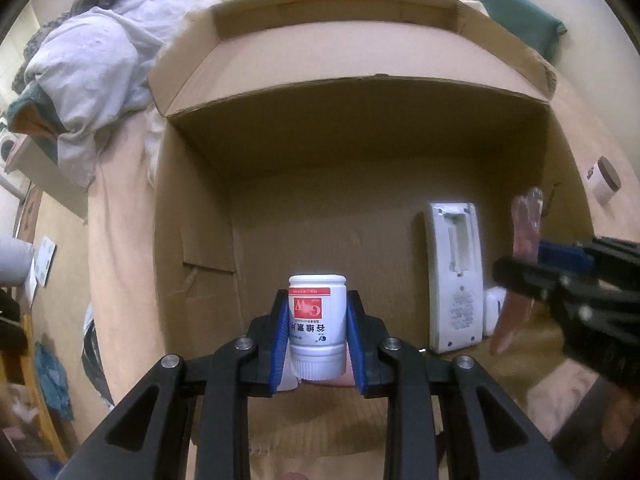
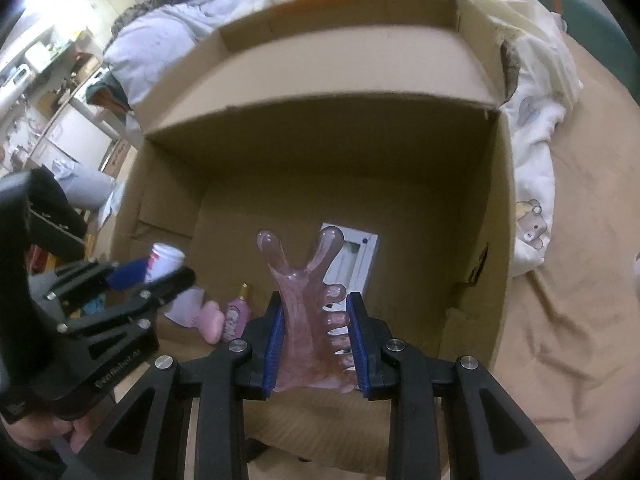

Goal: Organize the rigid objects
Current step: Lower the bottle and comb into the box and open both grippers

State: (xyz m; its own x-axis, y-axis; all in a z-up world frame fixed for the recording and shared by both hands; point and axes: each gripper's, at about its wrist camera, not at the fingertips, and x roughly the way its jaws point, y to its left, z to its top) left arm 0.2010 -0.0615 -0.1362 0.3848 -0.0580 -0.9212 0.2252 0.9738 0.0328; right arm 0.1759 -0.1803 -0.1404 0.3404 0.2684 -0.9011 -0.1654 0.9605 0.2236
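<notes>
While jaws grip bottle and comb, box holds remote.

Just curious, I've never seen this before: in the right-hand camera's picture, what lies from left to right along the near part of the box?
White bottle in the left tongs → pink pebble-shaped piece → small pink bottle → pink comb in the right tongs.

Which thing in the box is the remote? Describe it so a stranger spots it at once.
Look into the open cardboard box on the bed. On its floor, toward the right wall, lies the remote, a long white slab with its back up. Its neighbours, a small pink bottle and a rounded pink piece, are shorter and coloured.
</notes>
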